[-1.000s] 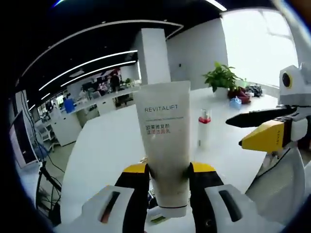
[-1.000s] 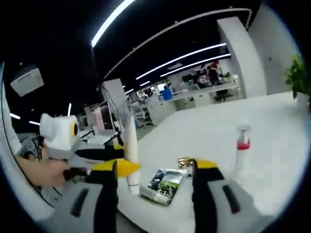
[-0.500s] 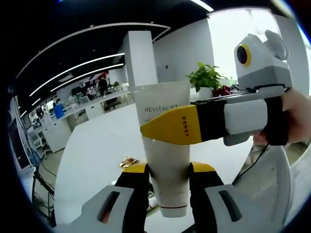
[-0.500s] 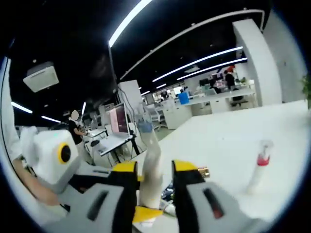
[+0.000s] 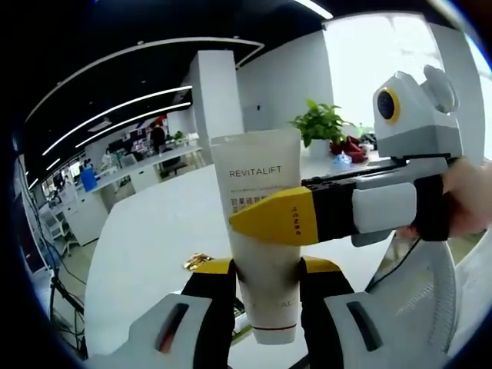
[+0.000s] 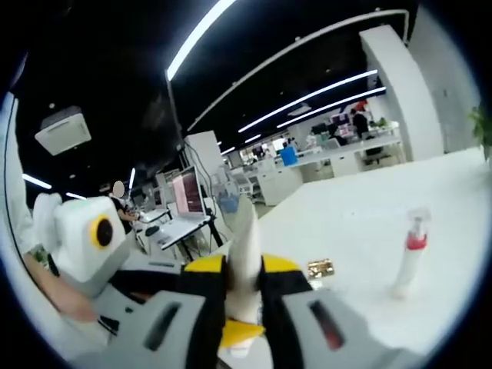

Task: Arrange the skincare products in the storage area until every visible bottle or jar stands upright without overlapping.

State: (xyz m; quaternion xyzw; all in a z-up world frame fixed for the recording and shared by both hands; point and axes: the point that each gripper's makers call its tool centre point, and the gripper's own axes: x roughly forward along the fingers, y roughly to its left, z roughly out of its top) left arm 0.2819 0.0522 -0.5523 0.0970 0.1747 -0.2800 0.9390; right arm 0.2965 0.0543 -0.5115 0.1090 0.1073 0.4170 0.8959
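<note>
A white REVITALIFT tube [image 5: 256,173] stands cap down between the jaws of my left gripper [image 5: 265,267], which is shut on its lower half. My right gripper comes in from the right, and its yellow finger [image 5: 278,218] lies across the front of the tube. In the right gripper view the same tube [image 6: 244,231] shows edge-on, pinched between the jaws of my right gripper [image 6: 244,269]. A white spray bottle with a red collar [image 6: 407,257] stands upright on the white table [image 6: 361,231].
A small gold packet [image 6: 319,267] lies on the table near the tube, also seen as a gold packet [image 5: 197,261] below the left gripper. A potted plant [image 5: 319,124] stands at the far table edge. A hand [image 5: 470,201] holds the right gripper.
My right gripper came over from the side, and its jaws narrowed onto the tube's thin edge. The left gripper kept its hold on the tube throughout.
</note>
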